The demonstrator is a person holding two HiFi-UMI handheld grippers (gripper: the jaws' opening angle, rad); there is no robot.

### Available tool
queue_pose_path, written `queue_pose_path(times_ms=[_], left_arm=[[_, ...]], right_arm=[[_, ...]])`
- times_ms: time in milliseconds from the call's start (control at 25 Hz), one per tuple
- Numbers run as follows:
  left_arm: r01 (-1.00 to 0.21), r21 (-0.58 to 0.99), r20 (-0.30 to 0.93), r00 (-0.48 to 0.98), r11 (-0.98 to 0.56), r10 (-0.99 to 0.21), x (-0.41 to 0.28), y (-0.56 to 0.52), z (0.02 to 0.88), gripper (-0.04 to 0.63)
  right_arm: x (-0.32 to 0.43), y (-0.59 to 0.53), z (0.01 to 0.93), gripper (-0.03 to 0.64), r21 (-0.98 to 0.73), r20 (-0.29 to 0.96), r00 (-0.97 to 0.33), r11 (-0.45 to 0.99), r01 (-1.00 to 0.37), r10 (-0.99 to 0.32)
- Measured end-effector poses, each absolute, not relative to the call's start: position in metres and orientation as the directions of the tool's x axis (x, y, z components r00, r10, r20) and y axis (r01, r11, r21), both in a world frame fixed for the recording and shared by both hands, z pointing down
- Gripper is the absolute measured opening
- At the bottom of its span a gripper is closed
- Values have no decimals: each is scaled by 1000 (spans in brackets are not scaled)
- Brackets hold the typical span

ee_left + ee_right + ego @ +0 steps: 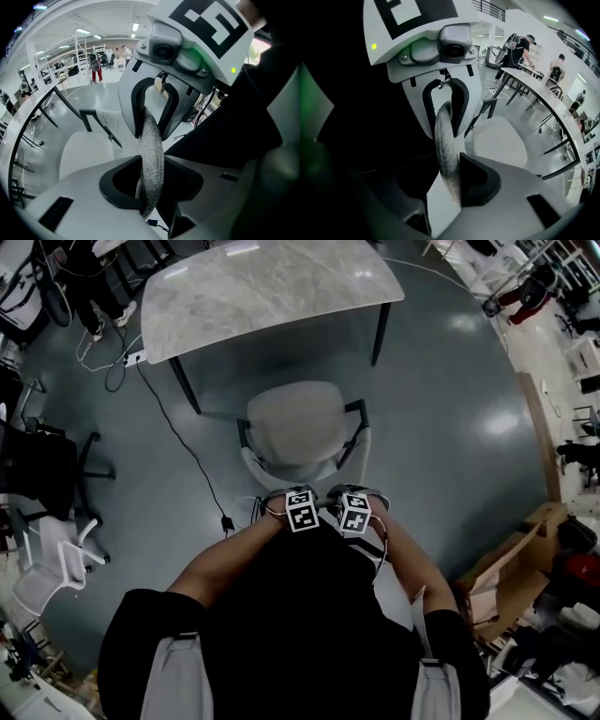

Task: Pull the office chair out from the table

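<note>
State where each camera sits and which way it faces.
Head view: on the person's head, steeply down onto table and office chair; arms show.
Left gripper view: on left gripper, along its jaws straddling the backrest; right gripper opposite.
Right gripper view: on right gripper, likewise; left gripper opposite.
Shared: all three show the office chair.

The left forearm (223, 561) and right forearm (412, 557) reach forward and converge in front of the torso. The left gripper (284, 495) and right gripper (349, 491) sit just beside each other and point steeply down, their marker cubes (302, 510) almost touching. Each gripper straddles the top rim of the chair back (152, 154). The left gripper's jaws stand apart with the rim loose between them. The right gripper's jaws are also apart, and the rim lies against one jaw and clear of the other.
</note>
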State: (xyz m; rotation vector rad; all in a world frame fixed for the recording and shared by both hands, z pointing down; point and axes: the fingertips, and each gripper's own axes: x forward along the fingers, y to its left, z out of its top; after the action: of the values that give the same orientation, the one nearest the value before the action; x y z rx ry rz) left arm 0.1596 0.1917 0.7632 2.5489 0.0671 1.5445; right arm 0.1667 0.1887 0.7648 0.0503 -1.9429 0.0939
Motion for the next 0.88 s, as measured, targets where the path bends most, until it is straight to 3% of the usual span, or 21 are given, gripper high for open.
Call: queue_pose_path(times_ms=[200, 320, 560, 880], left_arm=[[-28, 147, 859, 499, -989, 113, 152, 188, 759, 169], [-32, 140, 831, 548, -990, 100, 148, 184, 746, 179], [-90, 126, 704, 710, -988, 25, 131, 170, 692, 178], [-257, 23, 464, 859, -966, -217, 95, 137, 570, 86]], right_arm=[[171, 180, 762, 192, -40, 920, -393, 994, -103, -4], [170, 180, 750, 195, -50, 901, -434, 993, -104, 0], [141, 160, 684, 193, -54, 769, -634, 982, -182, -75], [124, 124, 542, 100, 5, 510, -807, 940, -342, -297]])
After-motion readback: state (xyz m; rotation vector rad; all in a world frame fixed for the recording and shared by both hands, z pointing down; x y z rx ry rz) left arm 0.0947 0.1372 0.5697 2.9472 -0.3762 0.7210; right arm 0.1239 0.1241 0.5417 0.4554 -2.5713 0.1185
